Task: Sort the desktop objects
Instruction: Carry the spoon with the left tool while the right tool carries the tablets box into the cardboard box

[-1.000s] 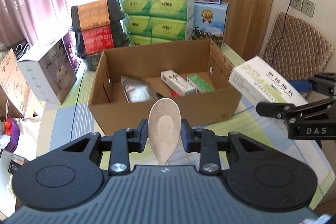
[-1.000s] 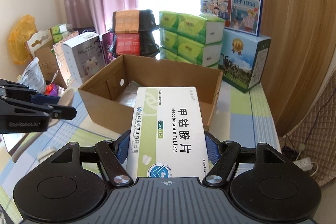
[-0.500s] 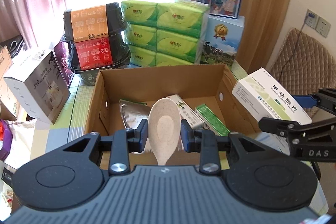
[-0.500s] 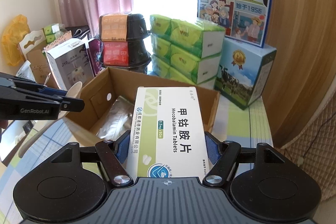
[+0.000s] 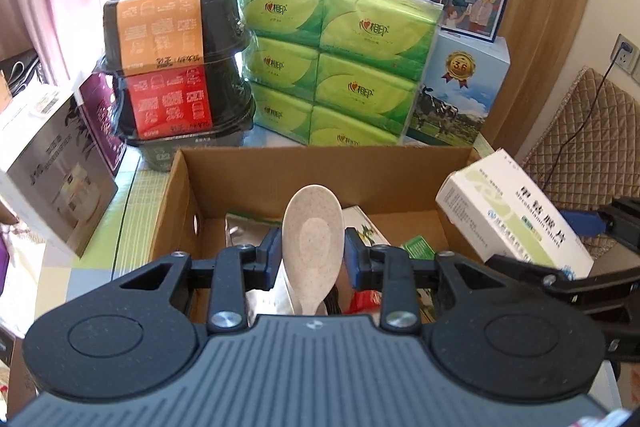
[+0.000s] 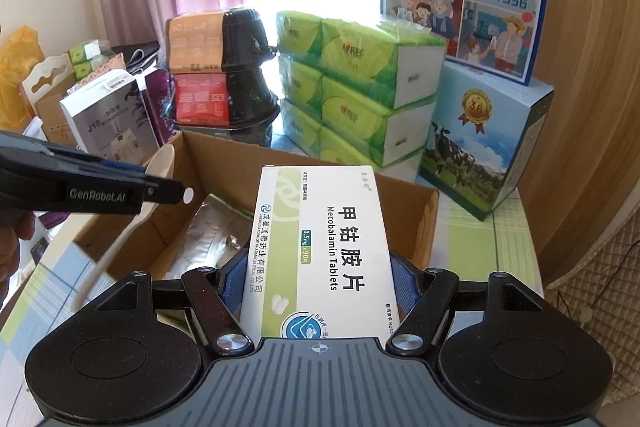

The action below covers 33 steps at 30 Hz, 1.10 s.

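My left gripper (image 5: 312, 247) is shut on a beige speckled spoon (image 5: 313, 227), its bowl pointing up, held over the open cardboard box (image 5: 320, 167). My right gripper (image 6: 316, 287) is shut on a white and green tablet box (image 6: 320, 239), held above the box's right side; the tablet box (image 5: 516, 215) shows at the right in the left wrist view. In the right wrist view the left gripper (image 6: 168, 187) comes in from the left with the spoon (image 6: 156, 179) over the cardboard box (image 6: 416, 211). A silver foil pouch (image 6: 208, 239) and small cartons lie inside.
Behind the cardboard box stand stacked green tissue packs (image 5: 340, 67), black food tubs with orange and red labels (image 5: 176, 67) and blue milk cartons (image 5: 460, 95). A white product box (image 5: 52, 183) stands at the left. A quilted chair (image 5: 584, 143) is at the right.
Both grippers have moved forward and now hang over the cardboard box, each still holding its object. The box's inside has come closer under the left gripper.
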Tool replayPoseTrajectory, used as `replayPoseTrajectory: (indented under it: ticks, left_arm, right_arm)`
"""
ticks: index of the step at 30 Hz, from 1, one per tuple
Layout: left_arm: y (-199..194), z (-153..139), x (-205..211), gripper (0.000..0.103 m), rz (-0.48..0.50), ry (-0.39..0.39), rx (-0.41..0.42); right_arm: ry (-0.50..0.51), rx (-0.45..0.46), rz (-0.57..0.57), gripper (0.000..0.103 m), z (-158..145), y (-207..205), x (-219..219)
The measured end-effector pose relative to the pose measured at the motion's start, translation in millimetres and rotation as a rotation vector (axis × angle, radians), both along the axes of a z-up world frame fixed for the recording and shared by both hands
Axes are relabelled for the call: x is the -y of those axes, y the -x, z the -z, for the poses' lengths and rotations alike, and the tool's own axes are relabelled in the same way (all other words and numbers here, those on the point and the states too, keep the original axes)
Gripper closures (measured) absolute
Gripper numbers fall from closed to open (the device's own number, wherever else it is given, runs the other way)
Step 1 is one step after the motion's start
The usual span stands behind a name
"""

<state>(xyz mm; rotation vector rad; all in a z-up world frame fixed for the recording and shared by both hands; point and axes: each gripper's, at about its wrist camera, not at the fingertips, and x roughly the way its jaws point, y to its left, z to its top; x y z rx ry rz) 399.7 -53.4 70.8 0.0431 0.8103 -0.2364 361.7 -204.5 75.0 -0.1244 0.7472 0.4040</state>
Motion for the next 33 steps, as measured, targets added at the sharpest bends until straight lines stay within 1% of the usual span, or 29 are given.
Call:
replayPoseTrajectory:
  ticks: [3, 8, 13, 16, 19, 22, 25, 26, 27, 33]
  left_arm:
    - [-12.8, 0.4, 2.3, 0.076, 0.001, 0.015, 0.007]
    - [-29.3, 3.7, 11.0, 0.076, 0.014, 0.011, 0.020]
    - [-39.4, 14.1, 17.7, 0.076, 0.023, 0.009, 0.021]
    - [-44.7, 23.6, 18.5, 0.075, 0.028, 0.015, -0.003]
    - [-44.6, 31.5, 15.2, 0.049, 0.017, 0.033, -0.026]
    - [-40.8, 36.5, 10.5, 0.049, 0.012, 0.027, -0.028]
    - [-37.8, 38.5, 1.7, 0.049, -0.003, 0.034, -0.039]
    - [-36.4, 38.5, -1.2, 0.049, -0.007, 0.037, -0.043]
    - [-34.6, 38.0, -3.9, 0.049, -0.009, 0.038, -0.045]
    - [-17.2, 33.6, -14.8, 0.049, -0.006, 0.021, -0.052]
  right_arm:
    - [0.005, -0.006, 0.006, 0.035, 6.5, -8.7, -2.0]
    - [0.007, -0.012, 0.012, 0.035, 16.6, -18.9, -3.7]
    - [0.003, -0.023, 0.020, 0.035, 26.7, -26.6, -3.1]
    - [-0.002, -0.024, 0.021, 0.035, 31.5, -29.1, -3.6]
    - [-0.010, -0.031, 0.021, 0.035, 35.3, -30.8, -4.8]
    - [-0.022, -0.030, 0.028, 0.035, 36.6, -31.7, -5.7]
    - [-0.080, -0.023, 0.042, 0.034, 33.4, -33.1, -2.3]
    - [-0.100, -0.026, 0.045, 0.028, 32.1, -33.7, -0.8]
    - [-0.107, -0.027, 0.052, 0.026, 30.6, -34.0, 0.2]
    - [-0.089, -0.025, 0.057, 0.024, 22.4, -24.4, 5.0]
